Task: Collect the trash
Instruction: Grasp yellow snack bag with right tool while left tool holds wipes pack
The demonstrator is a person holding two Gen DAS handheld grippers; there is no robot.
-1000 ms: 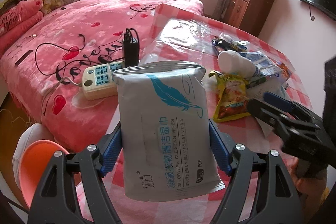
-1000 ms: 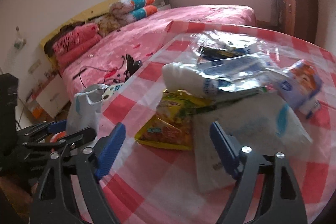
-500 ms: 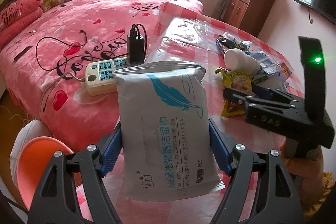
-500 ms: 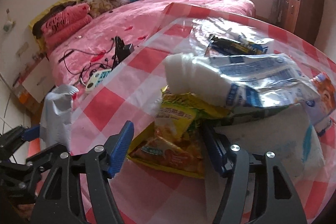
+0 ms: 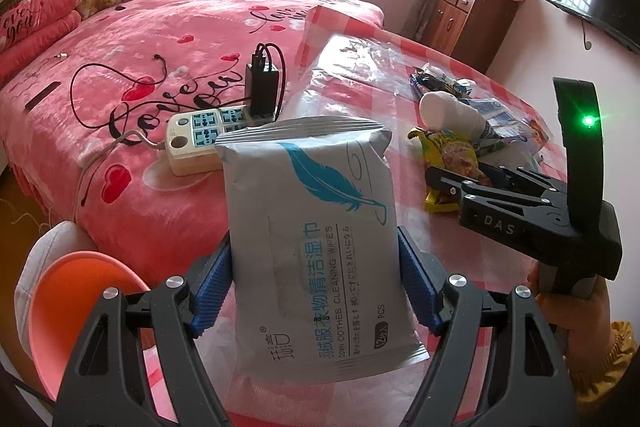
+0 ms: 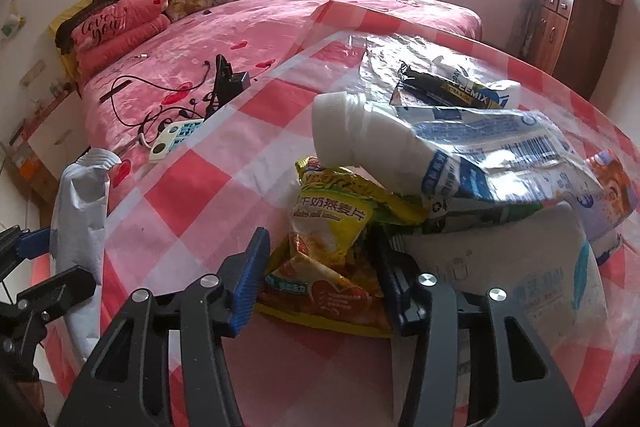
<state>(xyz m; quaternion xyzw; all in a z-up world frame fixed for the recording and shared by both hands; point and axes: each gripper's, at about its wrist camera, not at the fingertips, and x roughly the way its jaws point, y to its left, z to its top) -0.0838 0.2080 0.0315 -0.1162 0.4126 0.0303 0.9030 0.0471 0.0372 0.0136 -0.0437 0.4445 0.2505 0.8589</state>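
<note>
My left gripper (image 5: 314,297) is shut on a grey wipes pack (image 5: 316,239) with a blue feather, held upright above the table edge; the pack also shows at the left of the right wrist view (image 6: 82,227). My right gripper (image 6: 320,279) is open, its jaws either side of a yellow snack packet (image 6: 332,239) lying on the checked tablecloth (image 6: 224,155). The packet also shows in the left wrist view (image 5: 448,163), with the right gripper (image 5: 460,183) over it. A white bottle (image 6: 372,135), crumpled wrappers (image 6: 516,155), a dark wrapper (image 6: 444,91) and a second wipes pack (image 6: 520,263) lie behind.
An orange bin (image 5: 80,303) stands on the floor below left of the table. A power strip (image 5: 196,139) with a black charger (image 5: 262,85) lies on the pink bed (image 5: 140,47). A wooden cabinet (image 5: 472,19) stands far right.
My right gripper has moved forward and down onto the yellow snack packet, which now lies between its open jaws. My left gripper keeps hold of the wipes pack, almost still.
</note>
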